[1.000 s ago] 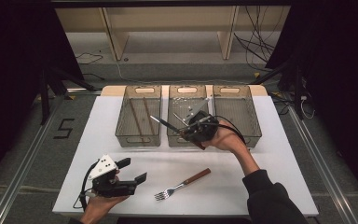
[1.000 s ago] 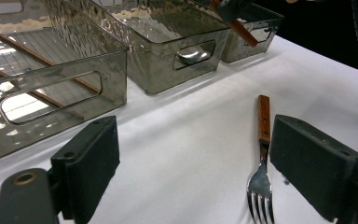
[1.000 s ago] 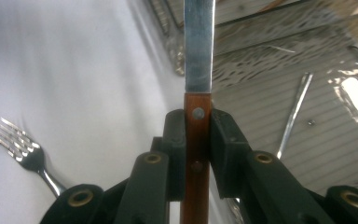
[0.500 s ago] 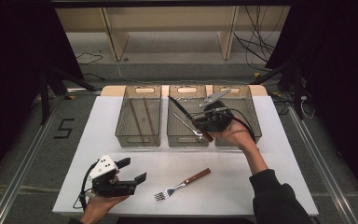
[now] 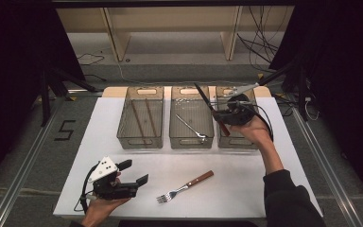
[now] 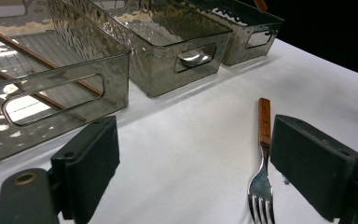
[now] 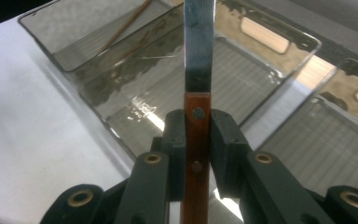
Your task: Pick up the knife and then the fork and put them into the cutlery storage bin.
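Note:
My right gripper (image 5: 220, 116) is shut on a knife (image 5: 202, 97) by its wooden handle (image 7: 196, 135), and the steel blade (image 7: 199, 42) points away, up and to the left. It hovers over the left edge of the right clear bin (image 5: 238, 144). A wooden-handled fork (image 5: 184, 186) lies on the white table near the front. My left gripper (image 5: 133, 173) stands open low at the front left, its jaws wide apart, with the fork (image 6: 262, 154) just ahead of the right jaw.
Three clear bins stand in a row at the back. The left bin (image 5: 139, 142) holds two chopsticks (image 5: 144, 116), and the middle bin (image 5: 191, 142) holds a metal fork (image 5: 192, 128). White tabletop (image 5: 246, 179) lies bare in front of them.
My right gripper has carried the knife rightward and a little back, from over the middle bin to the right bin. The left gripper and the fork have stayed put.

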The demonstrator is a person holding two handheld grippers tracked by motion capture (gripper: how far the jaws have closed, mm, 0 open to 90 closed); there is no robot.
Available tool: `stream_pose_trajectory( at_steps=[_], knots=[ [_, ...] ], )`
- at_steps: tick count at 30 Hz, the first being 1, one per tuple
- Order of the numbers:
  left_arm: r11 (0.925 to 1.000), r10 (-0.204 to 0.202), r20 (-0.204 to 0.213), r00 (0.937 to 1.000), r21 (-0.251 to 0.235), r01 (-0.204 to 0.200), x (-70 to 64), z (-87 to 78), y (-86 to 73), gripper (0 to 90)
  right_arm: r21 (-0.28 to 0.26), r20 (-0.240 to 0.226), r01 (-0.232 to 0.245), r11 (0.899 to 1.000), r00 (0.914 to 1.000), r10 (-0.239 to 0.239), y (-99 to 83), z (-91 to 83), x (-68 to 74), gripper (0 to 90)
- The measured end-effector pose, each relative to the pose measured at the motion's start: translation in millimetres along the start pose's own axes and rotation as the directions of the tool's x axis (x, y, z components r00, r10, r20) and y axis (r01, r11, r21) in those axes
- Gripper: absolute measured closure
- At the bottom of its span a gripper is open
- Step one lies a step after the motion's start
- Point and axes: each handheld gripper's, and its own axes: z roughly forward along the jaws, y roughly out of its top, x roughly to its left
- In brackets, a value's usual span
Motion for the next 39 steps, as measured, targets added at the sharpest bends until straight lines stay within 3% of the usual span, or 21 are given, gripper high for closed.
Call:
stream_pose_trajectory(
  at_steps=[17,27,39],
  knots=[
    [1.0000,-0.002,0.001,1.0000,0.001,0.002,0.1,0.1,0.0,15.6,-0.003,0.099,-0.084,0.996,0.9915,0.084,-8.4,-4.1,-26.6,77.7],
    [1.0000,-0.002,0.002,1.0000,0.002,0.002,-0.2,0.3,0.0,15.5,0.004,0.161,-0.170,0.985,0.9726,0.168,-12.0,0.1,-40.3,77.6],
    [1.0000,-0.003,0.002,1.0000,0.002,0.003,0.1,0.2,0.0,15.5,0.008,0.190,-0.258,0.966,0.9491,0.251,-17.8,12.5,-45.8,77.6]
  ],
)
